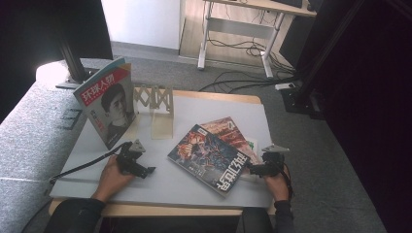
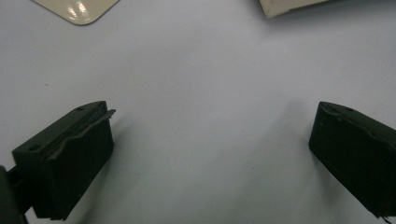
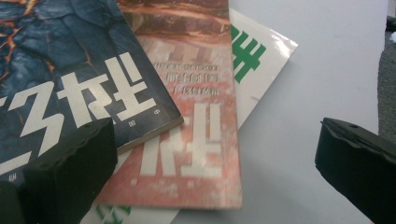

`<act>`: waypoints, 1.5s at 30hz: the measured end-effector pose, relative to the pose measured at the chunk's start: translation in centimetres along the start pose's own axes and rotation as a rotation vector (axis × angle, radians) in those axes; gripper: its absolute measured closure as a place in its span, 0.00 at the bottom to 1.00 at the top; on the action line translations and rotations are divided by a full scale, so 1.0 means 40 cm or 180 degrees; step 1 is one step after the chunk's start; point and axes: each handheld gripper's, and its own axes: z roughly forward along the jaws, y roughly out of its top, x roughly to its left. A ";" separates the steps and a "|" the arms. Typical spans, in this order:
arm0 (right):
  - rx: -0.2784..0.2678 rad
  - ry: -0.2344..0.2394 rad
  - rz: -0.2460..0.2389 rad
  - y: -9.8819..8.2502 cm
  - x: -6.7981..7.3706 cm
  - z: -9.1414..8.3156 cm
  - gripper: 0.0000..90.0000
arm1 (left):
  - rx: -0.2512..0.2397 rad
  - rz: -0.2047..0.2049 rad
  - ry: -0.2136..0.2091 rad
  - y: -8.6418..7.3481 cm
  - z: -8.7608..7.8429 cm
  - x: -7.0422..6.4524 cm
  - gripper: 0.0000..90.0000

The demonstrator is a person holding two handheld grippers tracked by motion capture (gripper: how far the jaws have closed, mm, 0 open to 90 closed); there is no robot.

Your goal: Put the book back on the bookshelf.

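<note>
— Where are the person's hands right now?

— Both forearms come in from the near edge, in dark sleeves. The left hand (image 1: 111,175) is wrapped around the left gripper (image 1: 145,171), which lies low and points toward the right, its cable trailing off to the left.

— Is it closed?

— No. In the left gripper view its two black jaws stand wide apart, with nothing between them.

— And the other one?

— The right hand (image 1: 277,183) holds the right gripper (image 1: 251,170) pointing leftward, its grey three-cornered plate on top. Its jaws are spread wide too, gripping nothing.
</note>
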 end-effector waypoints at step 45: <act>0.0072 0.0102 -0.0062 0.251 0.072 0.262 0.00 | 0.0007 0.0003 -0.0002 0.000 0.000 0.001 0.00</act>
